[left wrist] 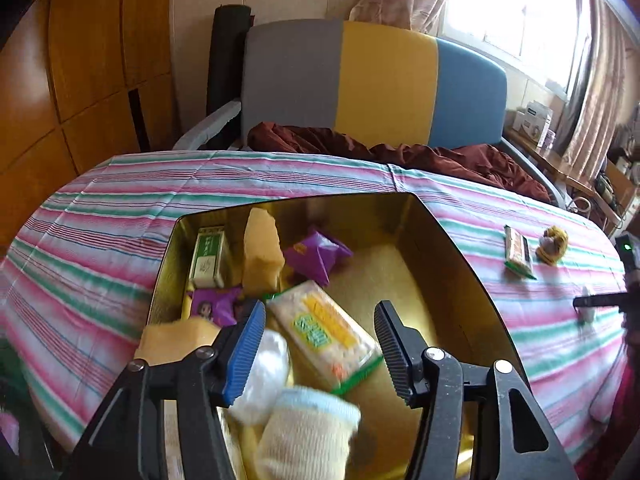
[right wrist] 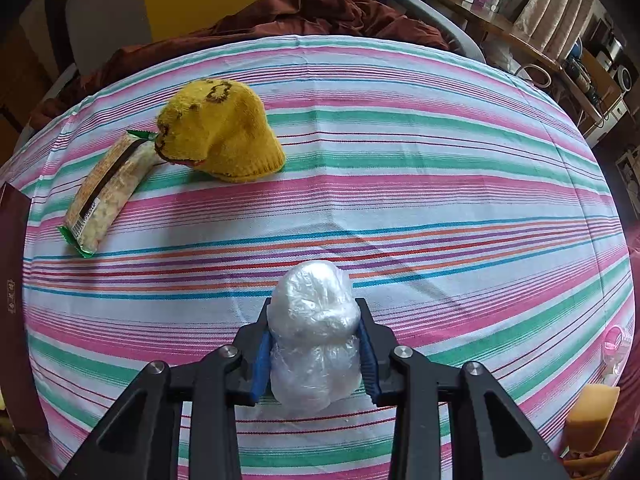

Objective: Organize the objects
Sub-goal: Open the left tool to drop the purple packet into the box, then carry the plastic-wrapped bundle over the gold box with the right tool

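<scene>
Gold-lined open box [left wrist: 440, 248] fills the left wrist view, set on the striped tablecloth [left wrist: 120, 208]. Left gripper [left wrist: 320, 344] hangs over its near end, jaws parted, nothing pressed between the pads. Directly below them, blurred: a cream sock with a pale blue cuff [left wrist: 312, 428] and a white wad [left wrist: 268, 364], both inside the box; whether the sock touches a pad I cannot tell. Also inside: a cracker packet [left wrist: 324, 332] lying diagonally, purple packets [left wrist: 316, 256], a yellow sponge [left wrist: 260, 248] standing upright, a green-and-white carton [left wrist: 208, 256].

Far right on the cloth, well apart from the box: a snack bar [left wrist: 518, 256] and a yellow knitted piece [left wrist: 554, 242] side by side. Behind, a chair with grey, yellow and blue back panels [left wrist: 372, 80], a rust-red cloth on its seat, curtained window at right.

Right wrist view: right gripper [right wrist: 316, 344] is clamped on a ball of clear plastic wrap [right wrist: 314, 320], pads pressing both sides, held just over the cloth. The box lies off to the left; only its dark outer wall [right wrist: 16, 280] shows at the frame edge. So the carry should run leftward. Snack bar's long axis runs near-left to far-right, its far end touching the knitted piece. Right hand is the nearer one to both.
</scene>
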The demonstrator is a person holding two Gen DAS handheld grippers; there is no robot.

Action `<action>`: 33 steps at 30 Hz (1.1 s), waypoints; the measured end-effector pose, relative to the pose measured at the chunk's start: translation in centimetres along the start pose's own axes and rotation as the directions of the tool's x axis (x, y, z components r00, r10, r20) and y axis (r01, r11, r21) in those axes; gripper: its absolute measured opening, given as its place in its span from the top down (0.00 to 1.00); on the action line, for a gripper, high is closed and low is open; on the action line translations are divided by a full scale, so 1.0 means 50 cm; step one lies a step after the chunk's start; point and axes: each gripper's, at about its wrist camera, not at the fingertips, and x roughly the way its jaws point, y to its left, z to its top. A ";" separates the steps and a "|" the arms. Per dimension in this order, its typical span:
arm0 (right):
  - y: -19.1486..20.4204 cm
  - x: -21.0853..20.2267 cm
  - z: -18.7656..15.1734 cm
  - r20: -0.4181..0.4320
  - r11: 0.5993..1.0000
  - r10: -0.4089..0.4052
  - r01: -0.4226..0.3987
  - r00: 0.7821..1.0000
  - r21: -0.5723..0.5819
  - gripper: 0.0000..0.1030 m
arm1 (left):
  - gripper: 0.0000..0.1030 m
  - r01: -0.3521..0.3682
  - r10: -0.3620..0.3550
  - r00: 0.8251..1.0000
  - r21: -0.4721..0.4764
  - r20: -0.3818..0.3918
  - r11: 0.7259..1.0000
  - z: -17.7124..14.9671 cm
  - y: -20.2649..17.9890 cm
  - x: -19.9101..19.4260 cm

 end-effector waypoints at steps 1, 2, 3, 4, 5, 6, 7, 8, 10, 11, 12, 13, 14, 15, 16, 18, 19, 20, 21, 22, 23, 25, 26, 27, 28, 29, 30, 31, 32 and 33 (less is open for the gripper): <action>0.008 -0.006 -0.005 0.002 1.000 -0.004 0.004 1.000 -0.008 0.65 | 0.43 -0.004 0.004 1.000 0.007 0.008 1.000 -0.009 -0.002 -0.011; 0.014 -0.010 -0.008 0.005 1.000 -0.010 0.010 1.000 -0.016 0.65 | 0.42 -0.007 0.006 1.000 0.009 0.015 1.000 -0.017 -0.001 -0.022; 0.018 -0.011 -0.009 0.007 1.000 -0.015 0.015 1.000 -0.025 0.65 | 0.39 -0.007 0.007 1.000 0.008 0.021 1.000 -0.024 -0.001 -0.029; 0.022 -0.013 -0.010 0.010 0.999 -0.021 0.021 1.000 -0.032 0.65 | 0.38 -0.006 0.006 1.000 0.008 0.024 1.000 -0.030 0.000 -0.038; 0.026 -0.028 -0.015 0.012 0.999 -0.024 0.024 1.000 -0.035 0.65 | 0.38 -0.006 0.006 1.000 0.009 0.030 1.000 -0.036 0.001 -0.046; 0.029 -0.030 -0.017 0.013 0.999 -0.024 0.024 1.000 -0.036 0.65 | 0.37 -0.009 0.009 0.999 0.009 0.038 1.000 -0.041 0.002 -0.053; 0.031 -0.036 -0.020 0.014 0.999 -0.024 0.025 1.000 -0.036 0.65 | 0.36 -0.013 0.012 0.999 0.010 0.043 1.000 -0.045 0.003 -0.058; 0.035 -0.040 -0.022 0.016 0.999 -0.027 0.027 1.000 -0.039 0.65 | 0.35 -0.016 0.016 0.999 0.011 0.047 1.000 -0.050 0.004 -0.063; 0.049 -0.042 -0.030 0.015 0.999 -0.026 0.026 1.000 -0.048 0.65 | 0.35 -0.022 0.021 0.998 0.006 0.052 1.000 -0.056 0.010 -0.069; 0.057 -0.048 -0.034 0.012 0.998 -0.016 0.017 1.000 -0.053 0.65 | 0.35 -0.025 0.025 0.998 0.006 0.052 1.000 -0.057 0.012 -0.072; 0.064 -0.062 -0.040 0.009 0.998 -0.002 0.003 1.000 -0.058 0.65 | 0.35 -0.030 0.030 0.998 0.004 0.054 1.000 -0.058 0.015 -0.074; 0.073 -0.069 -0.045 0.004 0.998 0.013 -0.012 1.000 -0.063 0.65 | 0.34 -0.031 0.031 0.998 0.001 0.056 1.000 -0.060 0.018 -0.077; 0.081 -0.074 -0.049 -0.002 0.997 0.029 -0.029 1.000 -0.069 0.65 | 0.34 -0.029 0.029 0.998 0.002 0.055 1.000 -0.061 0.021 -0.078; 0.090 -0.075 -0.052 -0.003 0.996 0.043 -0.043 0.999 -0.072 0.65 | 0.34 -0.031 0.030 0.998 0.004 0.056 1.000 -0.062 0.023 -0.079; 0.100 -0.080 -0.056 -0.004 0.995 0.062 -0.062 0.998 -0.072 0.65 | 0.34 -0.035 0.035 0.998 0.003 0.058 0.999 -0.063 0.026 -0.081; 0.125 -0.104 -0.068 0.001 0.991 0.108 -0.108 0.994 -0.076 0.65 | 0.33 -0.034 0.034 0.998 0.002 0.059 0.999 -0.066 0.030 -0.082; 0.138 -0.113 -0.072 0.006 0.989 0.127 -0.126 0.992 -0.082 0.65 | 0.33 -0.033 0.033 0.998 0.002 0.057 0.999 -0.068 0.032 -0.082; 0.154 -0.122 -0.075 0.010 0.985 0.145 -0.144 0.989 -0.091 0.65 | 0.33 -0.033 0.033 0.998 -0.001 0.055 0.999 -0.069 0.034 -0.081; 0.171 -0.132 -0.080 0.014 0.981 0.164 -0.162 0.986 -0.102 0.65 | 0.33 -0.032 0.033 0.998 -0.003 0.053 0.999 -0.071 0.037 -0.081; 0.189 -0.141 -0.083 0.019 0.977 0.184 -0.181 0.983 -0.115 0.65 | 0.33 -0.032 0.032 0.998 -0.006 0.049 0.999 -0.074 0.039 -0.081; 0.210 -0.153 -0.088 0.026 0.971 0.204 -0.199 0.979 -0.130 0.65 | 0.33 -0.031 0.031 0.998 -0.010 0.048 0.999 -0.076 0.042 -0.081; 0.252 -0.178 -0.094 0.042 0.958 0.243 -0.233 0.969 -0.168 0.65 | 0.33 -0.029 0.029 0.998 -0.016 0.047 0.999 -0.079 0.049 -0.084; 0.279 -0.196 -0.097 0.050 0.948 0.267 -0.254 0.962 -0.192 0.65 | 0.33 -0.029 0.029 0.999 -0.017 0.046 0.999 -0.078 0.052 -0.084; 0.306 -0.215 -0.101 0.058 0.938 0.290 -0.272 0.955 -0.215 0.65 | 0.33 -0.029 0.030 0.999 -0.017 0.044 0.999 -0.078 0.057 -0.086; 0.327 -0.219 -0.096 0.065 0.926 0.314 -0.291 0.947 -0.239 0.65 | 0.33 -0.028 0.028 0.999 -0.021 0.045 0.999 -0.076 0.064 -0.091; 0.354 -0.235 -0.097 0.072 0.912 0.342 -0.312 0.937 -0.265 0.65 | 0.33 -0.026 0.028 0.998 -0.023 0.048 0.999 -0.075 0.071 -0.096; 0.378 -0.246 -0.098 0.077 0.899 0.367 -0.332 0.927 -0.287 0.65 | 0.32 -0.028 0.029 0.998 -0.026 0.051 0.999 -0.075 0.077 -0.100; 0.398 -0.244 -0.087 0.078 0.884 0.391 -0.351 0.917 -0.309 0.65 | 0.30 -0.033 0.035 0.998 -0.032 0.057 0.999 -0.074 0.086 -0.106; 0.424 -0.245 -0.086 0.079 0.867 0.416 -0.369 0.906 -0.334 0.65 | 0.30 -0.040 0.043 0.997 -0.038 0.064 0.998 -0.073 0.095 -0.111; 0.450 -0.251 -0.086 0.078 0.851 0.436 -0.382 0.897 -0.360 0.65 | 0.29 -0.048 0.051 0.996 -0.044 0.068 0.998 -0.073 0.104 -0.114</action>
